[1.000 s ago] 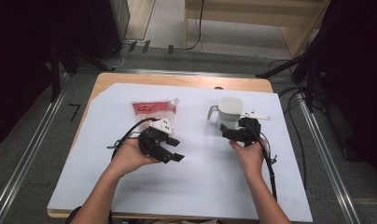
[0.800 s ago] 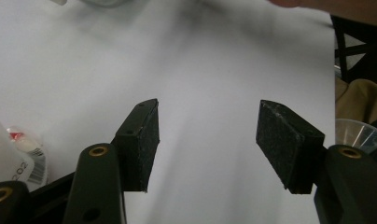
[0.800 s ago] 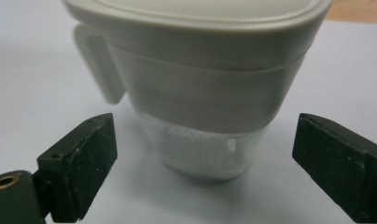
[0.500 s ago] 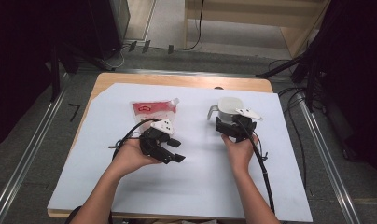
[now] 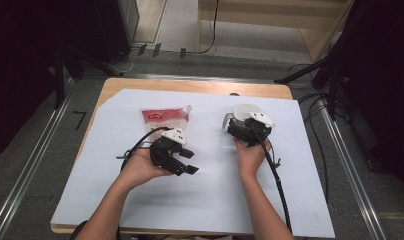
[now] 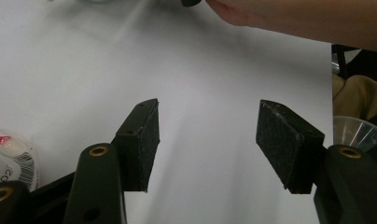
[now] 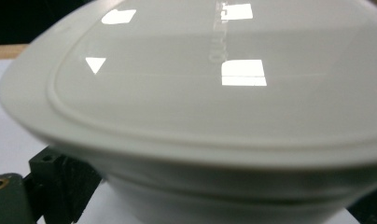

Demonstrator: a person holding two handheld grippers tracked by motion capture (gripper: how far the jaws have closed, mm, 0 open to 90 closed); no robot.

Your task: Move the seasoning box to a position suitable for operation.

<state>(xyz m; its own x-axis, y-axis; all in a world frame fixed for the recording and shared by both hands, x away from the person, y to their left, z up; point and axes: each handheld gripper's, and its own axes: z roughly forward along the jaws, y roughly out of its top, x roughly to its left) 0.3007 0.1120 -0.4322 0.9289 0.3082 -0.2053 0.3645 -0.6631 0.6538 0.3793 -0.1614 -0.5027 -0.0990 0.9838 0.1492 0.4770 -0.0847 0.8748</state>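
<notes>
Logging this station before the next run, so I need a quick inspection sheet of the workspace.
Surface: white sheet over a wooden table.
Job's things: white lidded jug at the right gripper; its lid looms in the right gripper view.
Clutter: red and clear pouch behind the left gripper.
Grippers: left open over bare sheet; right at the jug, grip unclear.
Cables: black cable along the right forearm.
Surroundings: floor cables, dark equipment.

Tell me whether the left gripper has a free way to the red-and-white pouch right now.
Probably yes. The left gripper hangs open and holds nothing, and the pouch lies just beyond it on the white sheet with nothing between them; the gripper only points away from it.
</notes>
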